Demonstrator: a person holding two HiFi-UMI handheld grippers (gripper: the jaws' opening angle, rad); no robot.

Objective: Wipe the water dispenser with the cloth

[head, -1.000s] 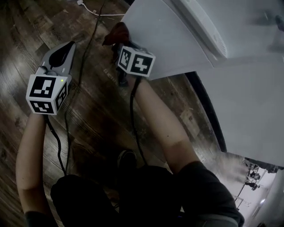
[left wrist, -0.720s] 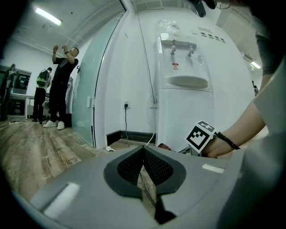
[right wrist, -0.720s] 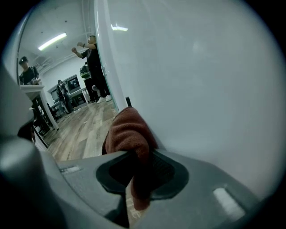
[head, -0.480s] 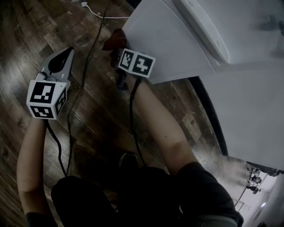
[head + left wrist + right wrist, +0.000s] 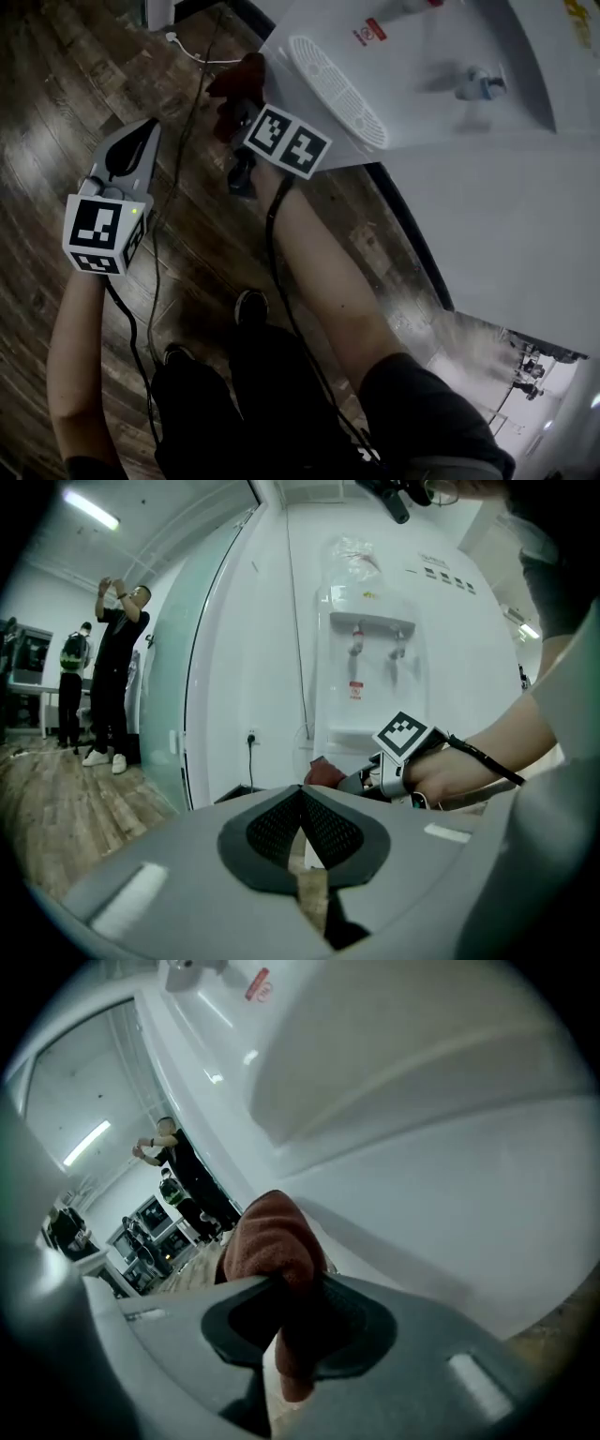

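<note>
right gripper (image 5: 292,1309) is clamped tight on one reddish-brown cloth (image 5: 272,1237), bunched beyond the jaws right by the lower front of the white water dispenser (image 5: 422,1166); whether it touches is hard to tell. left gripper (image 5: 302,819) is closed on nothing, held well apart over the dark wood floor (image 5: 56,84). the dispenser's top is cut off. two taps (image 5: 354,649) show; two people (image 5: 117,658) stand far back.

office-like room, water dispenser (image 5: 370,714), glass partition (image 5: 202,667), ceiling strip light (image 5: 92,510), wood-plank floor (image 5: 56,112)
</note>
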